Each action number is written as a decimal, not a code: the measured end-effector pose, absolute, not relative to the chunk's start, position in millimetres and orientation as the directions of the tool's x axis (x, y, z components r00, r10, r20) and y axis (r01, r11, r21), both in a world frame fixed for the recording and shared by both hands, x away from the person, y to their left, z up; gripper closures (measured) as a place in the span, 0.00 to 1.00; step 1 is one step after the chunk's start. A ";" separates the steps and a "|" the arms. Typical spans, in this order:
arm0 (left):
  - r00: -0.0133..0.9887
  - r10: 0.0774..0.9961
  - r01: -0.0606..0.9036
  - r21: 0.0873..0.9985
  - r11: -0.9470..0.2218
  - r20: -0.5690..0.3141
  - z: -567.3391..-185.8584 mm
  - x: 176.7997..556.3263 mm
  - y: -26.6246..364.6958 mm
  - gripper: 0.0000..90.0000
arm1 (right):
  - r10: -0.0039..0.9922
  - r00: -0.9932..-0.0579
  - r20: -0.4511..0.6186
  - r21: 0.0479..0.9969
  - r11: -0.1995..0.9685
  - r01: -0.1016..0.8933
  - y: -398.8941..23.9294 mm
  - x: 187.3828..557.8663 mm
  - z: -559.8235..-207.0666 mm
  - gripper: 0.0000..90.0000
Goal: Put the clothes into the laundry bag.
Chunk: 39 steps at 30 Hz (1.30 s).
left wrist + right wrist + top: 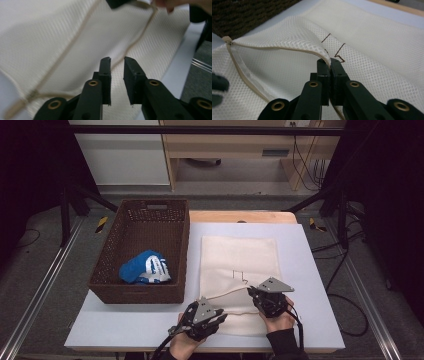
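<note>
White surface carries a cream mesh bag lengthwise; the right gripper clenches its zipper edge, lifting it, while the released left gripper hovers just left, nearer the opening.

High view: table evenly lit, surroundings black at 3 and 9 o'clock, soft image. Left gripper view: bag motion-blurred, overexposed toward 11 o'clock. Right gripper view: mesh sharp, jaws dark.
</note>
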State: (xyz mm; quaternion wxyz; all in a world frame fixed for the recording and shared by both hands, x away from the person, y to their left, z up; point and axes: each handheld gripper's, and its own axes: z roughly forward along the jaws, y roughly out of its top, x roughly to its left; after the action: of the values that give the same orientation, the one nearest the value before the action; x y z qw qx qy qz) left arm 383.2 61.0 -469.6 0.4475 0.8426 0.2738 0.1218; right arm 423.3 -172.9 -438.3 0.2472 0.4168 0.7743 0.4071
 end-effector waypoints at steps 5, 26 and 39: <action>0.819 0.572 0.382 0.791 -0.477 -0.050 -482.9 385.0 55.1 0.95 | 0.852 -0.522 -0.040 0.860 0.295 0.416 -175.3 421.3 -431.9 0.97; 0.800 0.597 0.351 0.853 -0.386 -0.059 -461.7 375.7 69.9 0.74 | 0.857 -0.512 -0.058 0.924 0.241 0.297 -179.7 412.6 -414.4 0.97; 0.730 0.682 0.244 0.915 -0.322 0.045 -378.8 400.1 113.2 0.44 | 0.855 -0.516 -0.051 0.921 0.240 0.308 -179.9 412.7 -415.2 0.97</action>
State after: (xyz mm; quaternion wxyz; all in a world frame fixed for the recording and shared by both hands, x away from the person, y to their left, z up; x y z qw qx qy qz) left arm 400.1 113.2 -378.8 0.5019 0.7831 0.2954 0.2181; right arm 412.7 -179.9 -415.2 0.2901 0.3970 0.7322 0.4713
